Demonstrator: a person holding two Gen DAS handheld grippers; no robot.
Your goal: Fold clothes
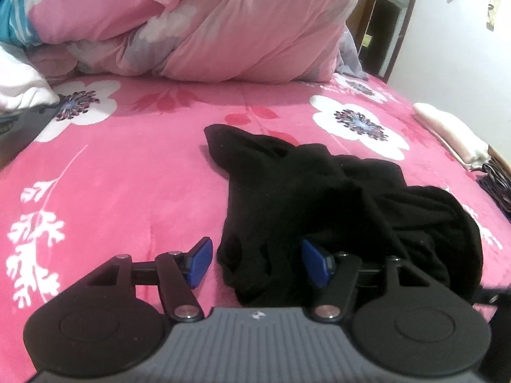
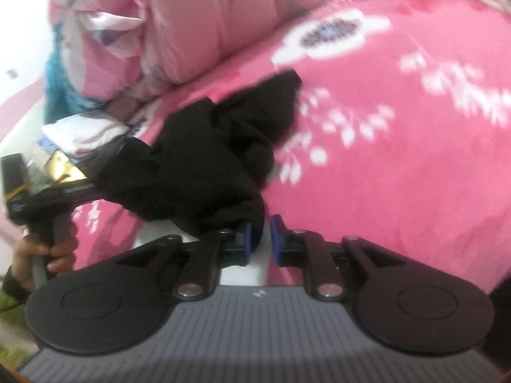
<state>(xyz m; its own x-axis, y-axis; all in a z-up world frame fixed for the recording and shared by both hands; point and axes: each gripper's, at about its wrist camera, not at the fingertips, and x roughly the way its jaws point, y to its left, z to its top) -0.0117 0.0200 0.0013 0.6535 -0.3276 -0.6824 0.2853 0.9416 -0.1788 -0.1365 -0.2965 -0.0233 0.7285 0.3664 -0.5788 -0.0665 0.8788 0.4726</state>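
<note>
A crumpled black garment [image 1: 319,198] lay on the bed's pink floral blanket [image 1: 143,175], bunched toward the near right part of the bed as the left wrist camera saw it, with one pointed end stretched toward the far side.

The left gripper [image 1: 257,263] stood released, its blue pads [image 1: 201,261] well apart. The near edge of the black cloth sat between them: the right pad was tucked against a fold, while the left pad stood clear of the fabric, so nothing was pinched.

The right gripper [image 2: 259,242] had its blue pads [image 2: 276,242] close together but with a narrow gap between them. In the blurred right wrist view the near hem of the black garment [image 2: 198,159] draped over the left pad, and I could not tell whether any cloth was caught in the gap; the pads did not appear to press on it.

In that same view a hand [image 2: 48,252] gripped the handle of the other gripper at the left edge, just beside the garment.

A rumpled pink duvet [image 1: 207,32] was heaped along the far side of the bed. A folded pale cloth [image 1: 453,134] rested at the bed's right edge, and white fabric [image 1: 22,86] lay at the far left.
</note>
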